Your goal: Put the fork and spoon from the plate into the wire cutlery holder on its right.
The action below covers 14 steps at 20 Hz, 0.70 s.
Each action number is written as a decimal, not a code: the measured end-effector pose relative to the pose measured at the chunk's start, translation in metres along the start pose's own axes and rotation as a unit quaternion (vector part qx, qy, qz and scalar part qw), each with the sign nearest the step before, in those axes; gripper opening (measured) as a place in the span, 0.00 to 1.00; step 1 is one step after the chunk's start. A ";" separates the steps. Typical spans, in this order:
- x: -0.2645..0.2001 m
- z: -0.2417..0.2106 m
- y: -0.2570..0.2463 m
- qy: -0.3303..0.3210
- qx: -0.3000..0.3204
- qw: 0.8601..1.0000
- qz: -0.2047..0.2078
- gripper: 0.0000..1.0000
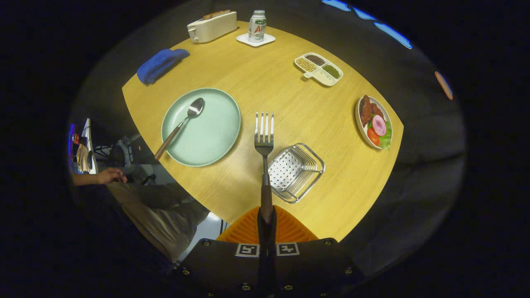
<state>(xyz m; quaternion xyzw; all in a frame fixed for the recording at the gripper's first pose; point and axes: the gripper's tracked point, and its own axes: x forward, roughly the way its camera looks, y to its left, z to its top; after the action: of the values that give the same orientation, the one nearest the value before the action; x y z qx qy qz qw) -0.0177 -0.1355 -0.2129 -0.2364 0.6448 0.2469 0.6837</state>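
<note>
Above the wooden surface (248,82), gripper (266,221) clenched on brown-handled steel fork (264,136), tines beside the wire cutlery holder (295,171). Best shifted right, lowered handle-first. Wooden-handled spoon (182,124) resting on pale green plate (215,132).

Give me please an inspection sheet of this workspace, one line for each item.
Surface: wooden table.
Job's things: fork held above table, tines forward; spoon on plate; holder right of plate.
Clutter: toaster, bottle on coaster, blue cloth, divided dish, salad bowl.
Gripper: shut on fork handle.
Cables: nothing seen.
Surroundings: person's hand beside table.
</note>
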 end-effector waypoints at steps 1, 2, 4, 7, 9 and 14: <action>0.000 -0.005 -0.003 0.008 0.004 1.000 0.003 0.01; -0.001 -0.011 -0.007 0.017 0.007 1.000 0.005 0.01; 0.000 -0.022 -0.015 0.037 0.003 0.999 0.003 0.01; -0.002 -0.031 -0.024 0.062 -0.001 0.998 0.008 0.01; -0.001 -0.040 -0.030 0.091 -0.006 0.996 0.009 0.01; 0.013 -0.042 -0.049 0.149 -0.025 0.989 -0.004 0.01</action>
<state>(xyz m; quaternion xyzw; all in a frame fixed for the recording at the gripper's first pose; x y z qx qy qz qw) -0.0176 -0.1995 -0.2285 -0.2903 0.7318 0.2223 0.5752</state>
